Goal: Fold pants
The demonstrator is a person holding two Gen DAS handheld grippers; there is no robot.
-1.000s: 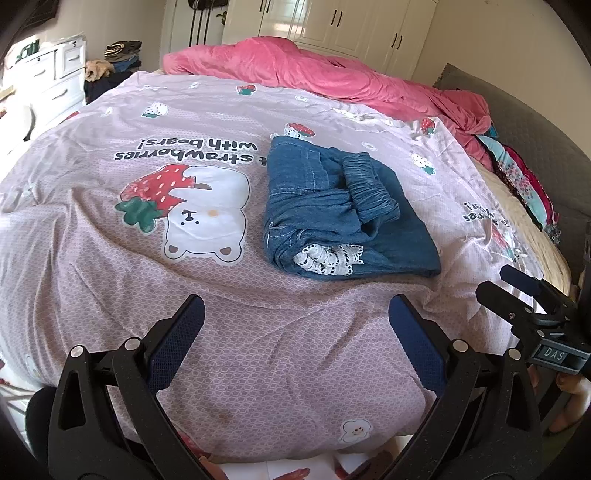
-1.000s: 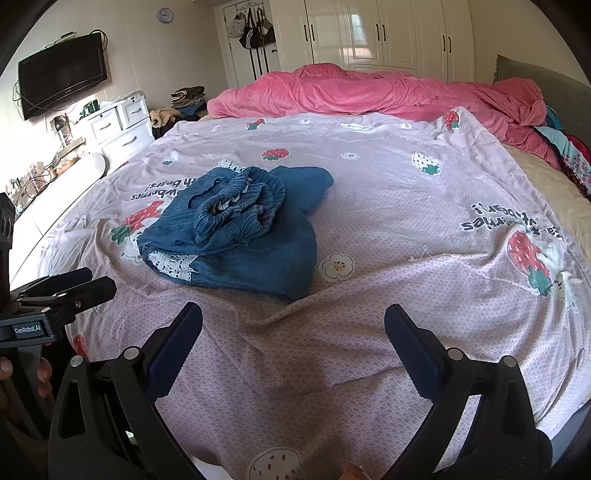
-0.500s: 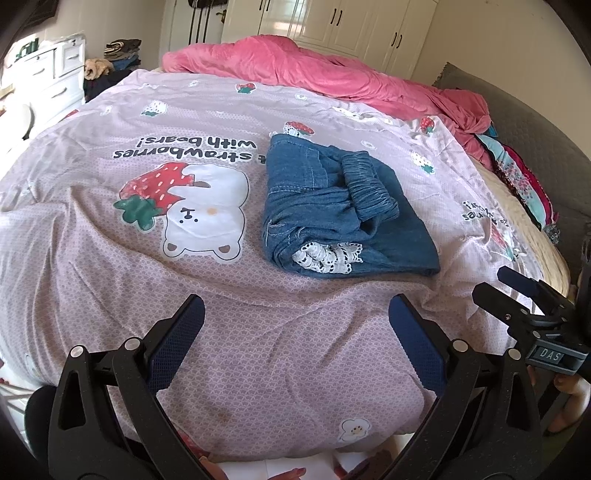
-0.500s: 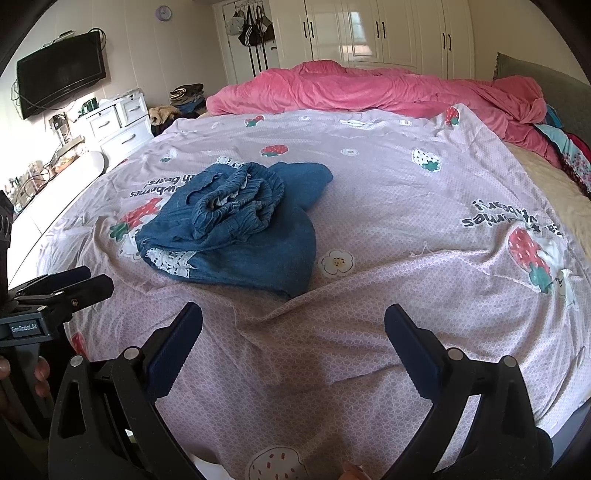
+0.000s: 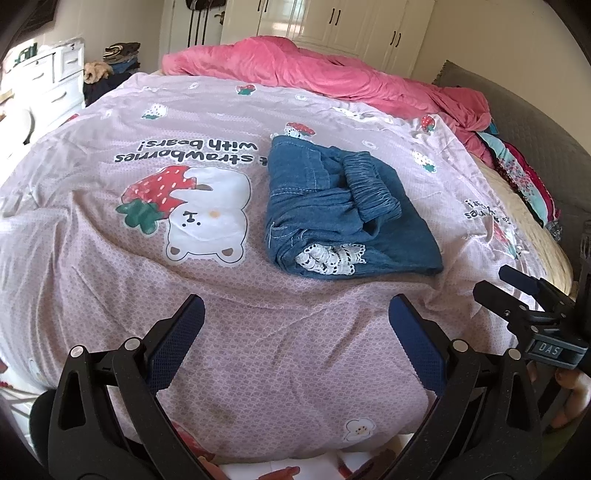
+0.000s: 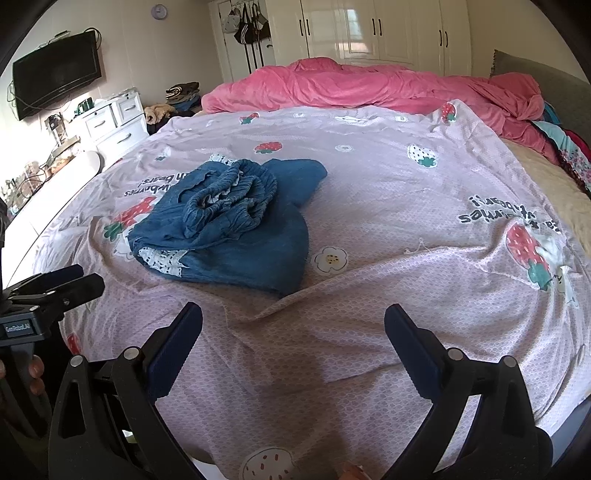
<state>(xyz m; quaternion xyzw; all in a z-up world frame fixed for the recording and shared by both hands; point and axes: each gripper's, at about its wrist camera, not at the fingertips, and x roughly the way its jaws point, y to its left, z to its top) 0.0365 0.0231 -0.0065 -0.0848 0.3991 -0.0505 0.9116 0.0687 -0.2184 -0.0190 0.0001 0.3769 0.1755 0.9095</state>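
Blue denim pants (image 5: 343,210) lie folded into a compact bundle on the lilac strawberry-print bedspread (image 5: 110,258), elastic waistband on top and white lace trim at the near end. From the right wrist view the pants (image 6: 229,221) sit left of centre. My left gripper (image 5: 295,325) is open, held back over the bed's near edge, nothing between its fingers. My right gripper (image 6: 293,332) is likewise open and empty, well short of the pants. Each gripper shows at the edge of the other's view, the right gripper (image 5: 524,295) and the left gripper (image 6: 55,288).
A rumpled pink duvet (image 6: 369,85) lies across the far end of the bed. A grey headboard (image 5: 517,110) and colourful bedding (image 5: 524,177) are at the right. White drawers (image 6: 110,118), a wall television (image 6: 55,74) and white wardrobes (image 6: 369,33) line the room.
Both grippers have drawn back very slightly from the bed; the pants lie as they did. Both stay open.
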